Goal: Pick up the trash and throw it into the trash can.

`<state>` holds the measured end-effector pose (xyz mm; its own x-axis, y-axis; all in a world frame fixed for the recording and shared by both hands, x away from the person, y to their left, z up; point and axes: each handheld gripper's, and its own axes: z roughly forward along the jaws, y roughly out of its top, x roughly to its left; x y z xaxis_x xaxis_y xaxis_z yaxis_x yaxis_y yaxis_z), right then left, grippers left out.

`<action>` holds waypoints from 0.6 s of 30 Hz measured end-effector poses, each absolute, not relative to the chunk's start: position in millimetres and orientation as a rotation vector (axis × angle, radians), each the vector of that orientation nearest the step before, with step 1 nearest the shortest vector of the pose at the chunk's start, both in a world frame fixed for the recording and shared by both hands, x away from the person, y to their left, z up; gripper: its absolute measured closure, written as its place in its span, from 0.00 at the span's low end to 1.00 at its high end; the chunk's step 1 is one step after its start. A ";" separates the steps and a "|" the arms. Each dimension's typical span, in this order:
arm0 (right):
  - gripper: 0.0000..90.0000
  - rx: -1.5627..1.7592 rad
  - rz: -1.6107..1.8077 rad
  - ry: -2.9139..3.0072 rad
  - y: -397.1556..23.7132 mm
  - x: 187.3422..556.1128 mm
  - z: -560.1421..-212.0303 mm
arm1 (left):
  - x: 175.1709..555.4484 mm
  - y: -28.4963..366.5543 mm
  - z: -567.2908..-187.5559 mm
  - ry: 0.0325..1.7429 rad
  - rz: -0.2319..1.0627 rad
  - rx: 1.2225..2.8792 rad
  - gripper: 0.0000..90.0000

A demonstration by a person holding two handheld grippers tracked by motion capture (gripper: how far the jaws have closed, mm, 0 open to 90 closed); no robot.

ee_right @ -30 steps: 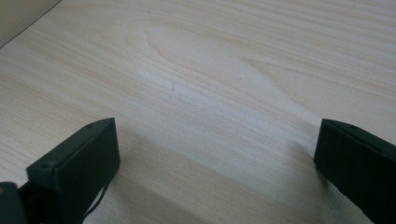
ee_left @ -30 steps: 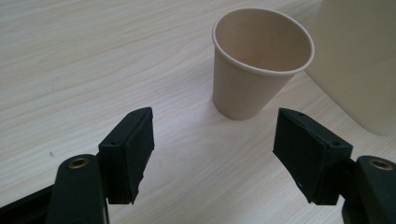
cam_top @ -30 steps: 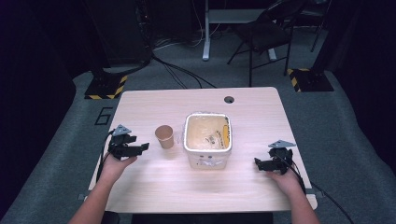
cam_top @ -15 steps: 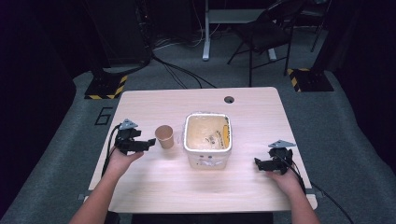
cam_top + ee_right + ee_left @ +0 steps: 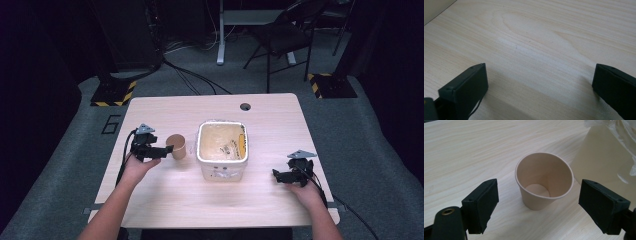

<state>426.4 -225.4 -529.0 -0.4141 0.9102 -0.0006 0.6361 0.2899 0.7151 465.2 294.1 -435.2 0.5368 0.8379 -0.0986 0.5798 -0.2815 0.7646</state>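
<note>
An empty tan paper cup [image 5: 176, 146] [image 5: 544, 182] stands upright on the wooden table, just left of a white square tub [image 5: 222, 149] [image 5: 609, 157] lined with clear plastic. My left gripper [image 5: 163, 150] [image 5: 544, 206] points at the cup from the left. Its jaws have just been opening and now stand wide, with the cup just ahead of the gap and neither pad touching it. Near the table's right edge my right gripper [image 5: 276, 175] [image 5: 539, 87] rests low over bare wood, open, nothing between its fingers.
The table [image 5: 210, 200] has a round cable hole [image 5: 245, 106] near its far edge. The tub holds some scraps on its bottom. Beyond the table are a folding chair [image 5: 285, 35], cables on grey carpet and striped stand bases.
My left gripper has moved right toward the cup and its jaws have spread apart. The right gripper, the cup and the tub have stayed where they were.
</note>
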 end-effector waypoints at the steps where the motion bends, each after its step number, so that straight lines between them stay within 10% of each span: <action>1: 0.00 1.386 0.906 2.155 -225.4 426.3 -529.0 | 466.3 292.9 -435.5 1.152 0.414 1.984 0.18; 18: 0.00 1.387 0.906 2.155 -225.4 426.4 -529.0 | 477.4 278.9 -441.1 1.156 0.420 1.975 0.17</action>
